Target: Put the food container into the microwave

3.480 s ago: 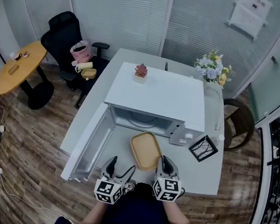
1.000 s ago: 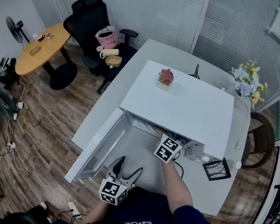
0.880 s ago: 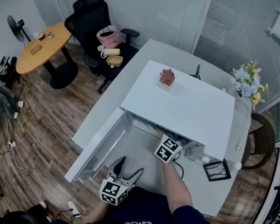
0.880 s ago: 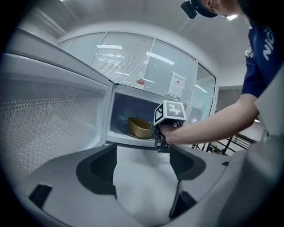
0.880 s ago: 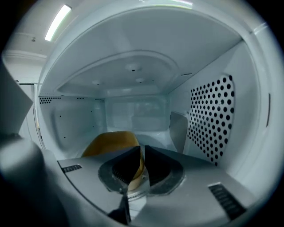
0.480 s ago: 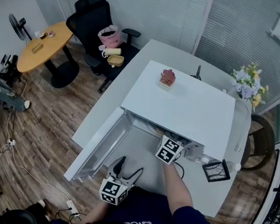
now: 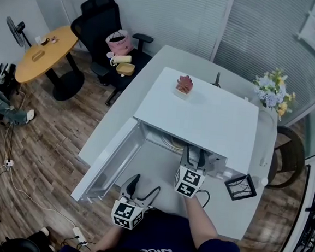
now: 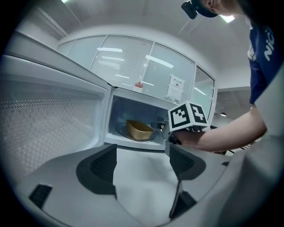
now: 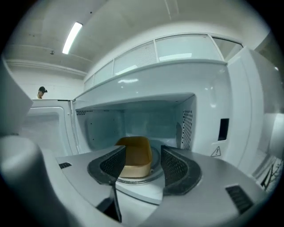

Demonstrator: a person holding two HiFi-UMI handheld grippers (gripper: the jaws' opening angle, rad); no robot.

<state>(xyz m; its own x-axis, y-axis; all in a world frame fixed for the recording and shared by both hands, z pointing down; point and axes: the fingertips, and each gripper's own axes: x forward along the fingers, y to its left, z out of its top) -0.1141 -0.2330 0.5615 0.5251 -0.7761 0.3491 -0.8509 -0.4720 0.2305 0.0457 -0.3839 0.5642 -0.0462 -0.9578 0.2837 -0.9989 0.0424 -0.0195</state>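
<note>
- My right gripper sits at the mouth of the microwave. Its jaws have just been opening and now stand wide apart, the pads pressing on nothing.
- The food container, tan and shallow, rests on the glass turntable inside the cavity. It lies just beyond the right fingertips, showing in the gap between them but clear of both.
- My left gripper hovers low over the white table in front of the oven. Its jaws are spread, with only bare tabletop between them.
- The microwave door is swung open to the left.
</note>
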